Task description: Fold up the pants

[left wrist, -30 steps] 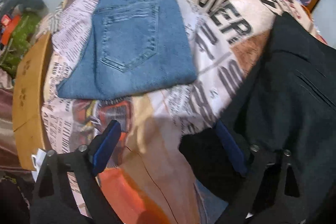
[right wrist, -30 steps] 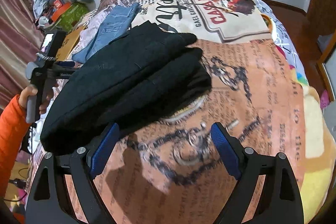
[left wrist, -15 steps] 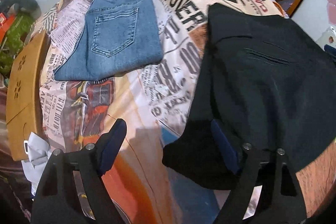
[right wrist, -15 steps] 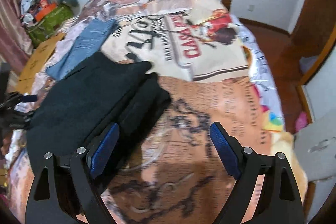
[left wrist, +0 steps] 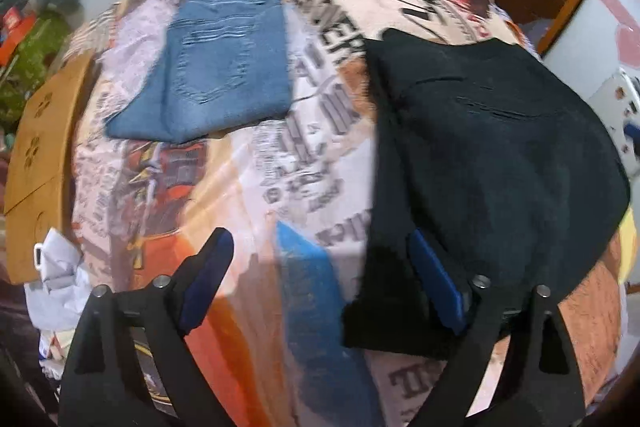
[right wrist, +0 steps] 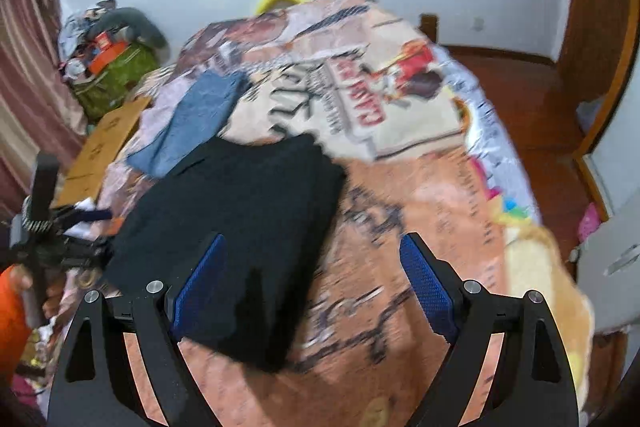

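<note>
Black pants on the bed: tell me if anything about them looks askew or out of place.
The black pants lie folded but skewed, at an angle to the folded jeans beside them. Their near corner pokes out unevenly. Both grippers are open and hold nothing. Nothing looks spilled or damaged.

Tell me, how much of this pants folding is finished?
Done: the blue jeans lie folded on the printed bedspread, and the black pants lie folded beside them. In hand: nothing; the left hand-held gripper and right hand-held gripper are both open and empty. Left: seemingly nothing; no unfolded pants show.
</note>
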A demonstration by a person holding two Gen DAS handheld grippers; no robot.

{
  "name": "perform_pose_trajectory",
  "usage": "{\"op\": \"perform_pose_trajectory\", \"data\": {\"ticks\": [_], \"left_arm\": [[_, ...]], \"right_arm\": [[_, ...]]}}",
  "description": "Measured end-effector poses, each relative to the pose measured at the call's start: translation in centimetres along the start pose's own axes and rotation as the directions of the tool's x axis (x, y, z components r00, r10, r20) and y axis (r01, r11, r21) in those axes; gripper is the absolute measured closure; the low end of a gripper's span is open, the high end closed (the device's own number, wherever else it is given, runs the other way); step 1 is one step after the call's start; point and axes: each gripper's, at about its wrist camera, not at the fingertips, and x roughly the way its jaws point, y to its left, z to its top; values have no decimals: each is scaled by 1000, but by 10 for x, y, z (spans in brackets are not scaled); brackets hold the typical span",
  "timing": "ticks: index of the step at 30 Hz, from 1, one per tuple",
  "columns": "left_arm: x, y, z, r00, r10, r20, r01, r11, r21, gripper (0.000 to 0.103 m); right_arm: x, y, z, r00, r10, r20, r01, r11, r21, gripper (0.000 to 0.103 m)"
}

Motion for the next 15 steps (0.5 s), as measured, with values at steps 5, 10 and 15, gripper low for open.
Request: {"op": "perform_pose_trajectory", "data": {"ticks": [5,10,15], "left_arm": [[8,19,-16,1000,-6,2,6,997,-76,9],[4,15,-19,998,48,30,-46,998,-41,9],[-7,16,-9,990,132,52,-133,991,13,9]], "right_arm": [[32,15,-28,993,47,-104,-49,999,-19,53],[42,5,-41,988,103,-112,-98,994,43,60],[36,12,-41,993,52,-102,-53,999,-3,61]]}}
